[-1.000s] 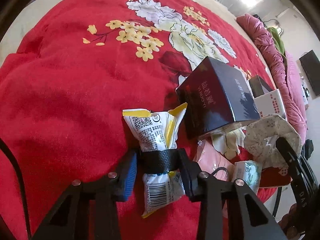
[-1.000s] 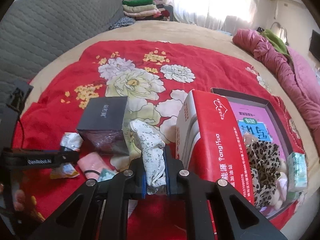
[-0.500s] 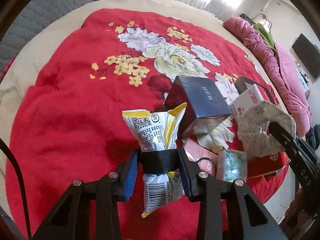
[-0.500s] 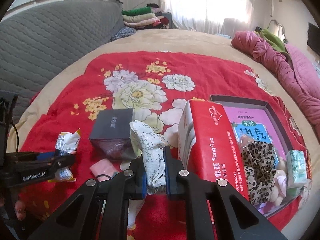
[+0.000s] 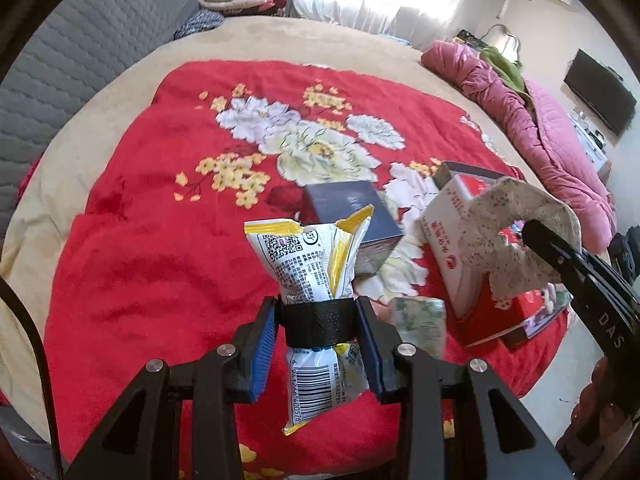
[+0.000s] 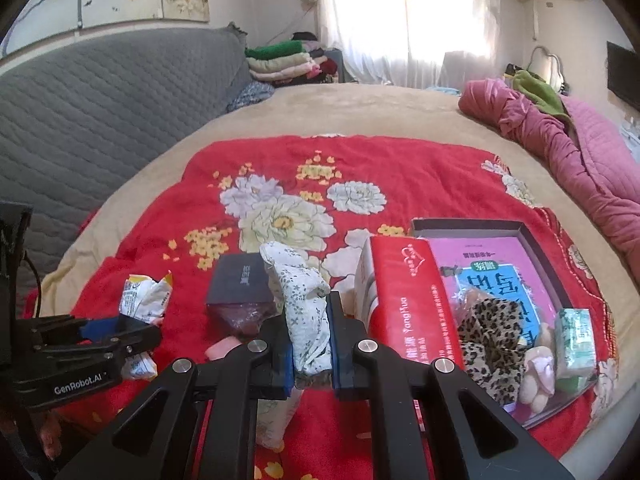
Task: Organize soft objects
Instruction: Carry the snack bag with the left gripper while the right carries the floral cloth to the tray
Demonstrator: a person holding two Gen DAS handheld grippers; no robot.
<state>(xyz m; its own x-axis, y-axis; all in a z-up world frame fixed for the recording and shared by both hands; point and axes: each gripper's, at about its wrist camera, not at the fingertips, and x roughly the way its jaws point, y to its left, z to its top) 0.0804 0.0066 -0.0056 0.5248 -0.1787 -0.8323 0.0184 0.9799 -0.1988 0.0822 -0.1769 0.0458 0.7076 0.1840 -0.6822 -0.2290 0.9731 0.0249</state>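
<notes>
Left wrist view: the left tool (image 5: 318, 316) pinches a crinkly snack packet (image 5: 312, 264) at its waist, light and slippery, lifted over the red floral blanket (image 5: 152, 248). The right tool (image 6: 310, 334) is clamped tight on a floppy floral cloth (image 6: 304, 304), beside the red tissue box (image 6: 404, 292). Bed (image 6: 360, 112) beneath; bright window beyond.

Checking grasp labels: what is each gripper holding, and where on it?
Left gripper pinches the snack packet across its middle. Right gripper is shut on the floral cloth at mid-length, ends hanging free.
</notes>
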